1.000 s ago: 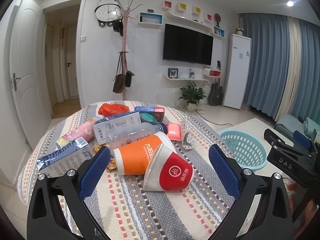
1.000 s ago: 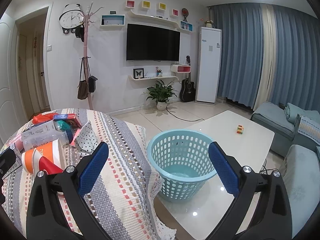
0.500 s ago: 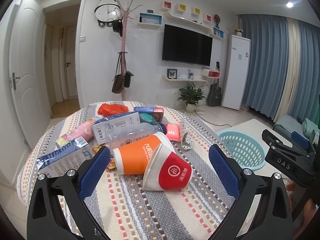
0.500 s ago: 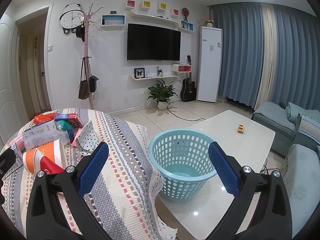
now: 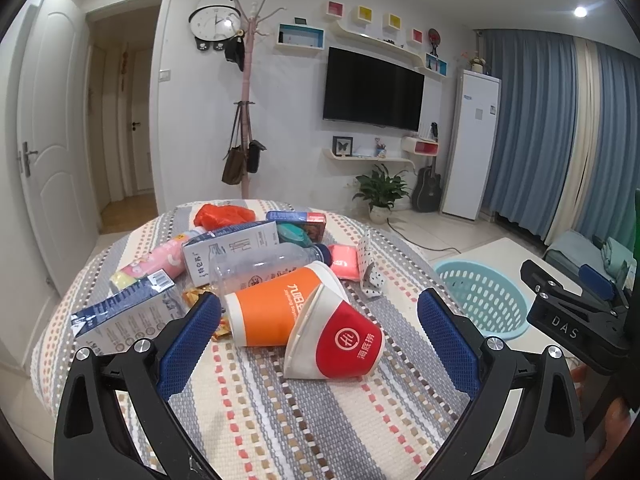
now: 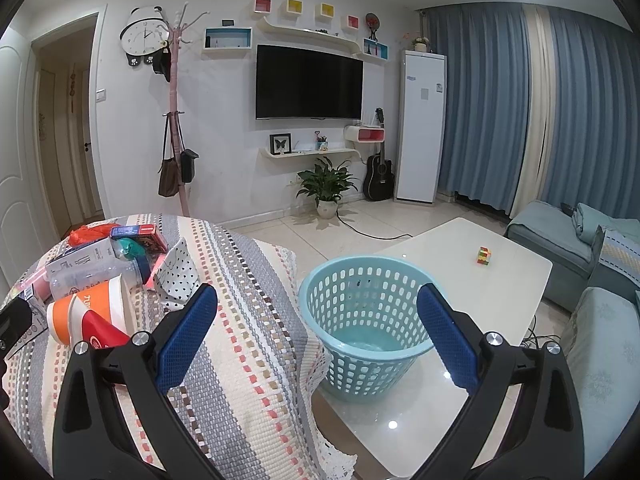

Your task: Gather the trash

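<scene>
Trash lies piled on a striped tablecloth [image 5: 280, 408]: a red paper cup [image 5: 344, 344] on its side, an orange cup [image 5: 276, 312], a clear bottle [image 5: 264, 266], a milk carton [image 5: 230, 248], a blue box [image 5: 120, 316], a red bag [image 5: 222, 216] and a dotted wrapper [image 5: 370, 268]. My left gripper [image 5: 318, 336] is open and empty, just in front of the red cup. My right gripper [image 6: 316, 336] is open and empty, above the light blue basket [image 6: 368, 320], which stands on a white table [image 6: 500, 280]. The basket also shows in the left wrist view [image 5: 480, 300].
A small coloured cube [image 6: 485, 256] sits on the white table. A sofa [image 6: 580, 248] stands at the right. The cloth's edge [image 6: 304, 320] hangs next to the basket. The right gripper's body [image 5: 576, 320] shows at the right of the left wrist view.
Both views have shifted only slightly. The trash pile sits a little lower and nearer in the left wrist view. Nothing was picked up or dropped.
</scene>
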`<state>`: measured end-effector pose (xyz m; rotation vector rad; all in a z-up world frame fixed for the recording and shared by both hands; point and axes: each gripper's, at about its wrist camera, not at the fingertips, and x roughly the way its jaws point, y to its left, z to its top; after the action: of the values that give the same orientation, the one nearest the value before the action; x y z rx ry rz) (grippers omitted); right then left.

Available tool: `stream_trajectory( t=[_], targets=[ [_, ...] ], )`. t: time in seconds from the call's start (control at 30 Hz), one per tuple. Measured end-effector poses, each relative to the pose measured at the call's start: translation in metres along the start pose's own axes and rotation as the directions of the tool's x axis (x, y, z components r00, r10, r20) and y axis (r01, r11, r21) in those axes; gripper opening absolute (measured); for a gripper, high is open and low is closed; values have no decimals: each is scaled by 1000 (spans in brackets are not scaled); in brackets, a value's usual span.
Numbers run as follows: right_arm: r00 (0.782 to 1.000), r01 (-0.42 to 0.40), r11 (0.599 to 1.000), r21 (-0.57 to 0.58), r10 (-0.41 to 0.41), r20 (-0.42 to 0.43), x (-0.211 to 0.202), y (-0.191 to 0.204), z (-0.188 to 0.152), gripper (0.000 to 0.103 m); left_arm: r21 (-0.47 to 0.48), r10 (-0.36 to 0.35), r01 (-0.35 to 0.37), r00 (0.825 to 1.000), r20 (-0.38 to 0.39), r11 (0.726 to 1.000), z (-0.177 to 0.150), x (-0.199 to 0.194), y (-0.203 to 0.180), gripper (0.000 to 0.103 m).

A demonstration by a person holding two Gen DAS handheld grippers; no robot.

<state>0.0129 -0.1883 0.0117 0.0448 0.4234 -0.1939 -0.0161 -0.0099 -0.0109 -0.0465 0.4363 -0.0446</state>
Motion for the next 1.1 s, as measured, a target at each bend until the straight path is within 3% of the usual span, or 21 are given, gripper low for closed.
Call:
stream_trajectory(
  t=[0.8, 0.87, 0.97, 1.1],
  targets=[
    [1000, -14, 1000, -16, 13, -13, 2, 6, -2, 95, -17, -9, 9, 1000, -8, 1000, -2, 0, 8, 95],
    [1000, 15, 999, -40, -16, -8, 2, 10, -2, 95, -22, -3, 3, 1000, -12, 1000, -2, 0, 13, 95],
    [1000, 2, 998, -69, -2, -2, 1, 16, -3, 86, -34, 24, -25, 1000, -20, 999, -3, 0, 26, 95],
    [996, -83, 994, -68, 81, -33, 3, 23, -5, 78, -65, 94, -95, 995, -29, 993, -4, -1, 56, 95]
  ],
)
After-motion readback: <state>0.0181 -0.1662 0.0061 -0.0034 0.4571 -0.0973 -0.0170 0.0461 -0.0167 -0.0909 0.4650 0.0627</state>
